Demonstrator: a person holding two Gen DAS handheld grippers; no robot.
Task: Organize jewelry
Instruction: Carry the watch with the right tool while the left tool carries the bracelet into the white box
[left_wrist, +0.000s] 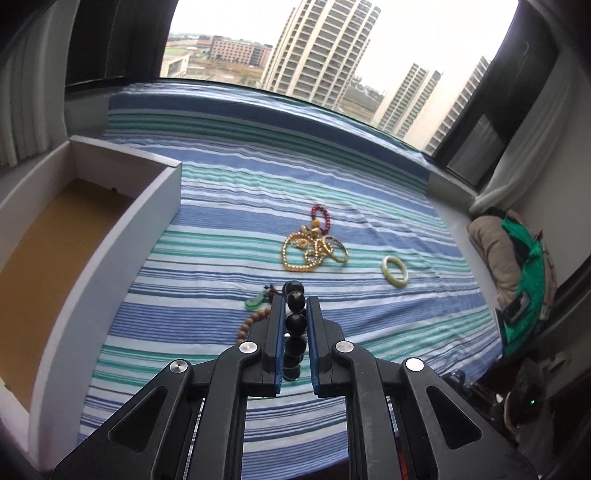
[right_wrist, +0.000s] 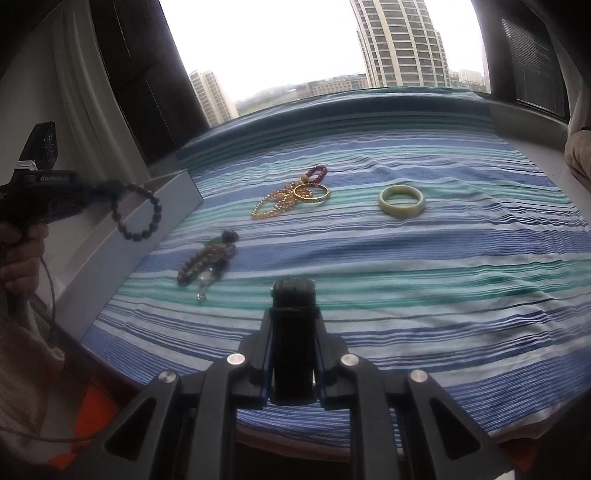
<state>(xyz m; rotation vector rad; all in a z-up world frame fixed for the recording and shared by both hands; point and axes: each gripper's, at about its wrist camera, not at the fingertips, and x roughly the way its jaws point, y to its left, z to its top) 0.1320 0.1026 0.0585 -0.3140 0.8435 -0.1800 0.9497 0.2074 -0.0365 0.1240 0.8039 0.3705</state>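
My left gripper (left_wrist: 295, 299) is shut on a dark bead bracelet (left_wrist: 296, 321), whose beads line up between the blue pads. In the right wrist view that bracelet (right_wrist: 142, 218) hangs from the left gripper (right_wrist: 105, 186) over the white box (right_wrist: 122, 254). My right gripper (right_wrist: 293, 288) is shut on a black band-like item (right_wrist: 293, 332). On the striped cloth (left_wrist: 369, 184) lie a gold bead tangle with a red bead bracelet (left_wrist: 314, 247), a jade bangle (left_wrist: 394, 271) and wooden beads with a green pendant (left_wrist: 255, 314).
The white box (left_wrist: 122, 236) with a tan bottom stands at the cloth's left edge. A person's hand (right_wrist: 22, 251) holds the left gripper's handle. Cushions and a green bag (left_wrist: 517, 258) sit at the right. A window runs behind the cloth.
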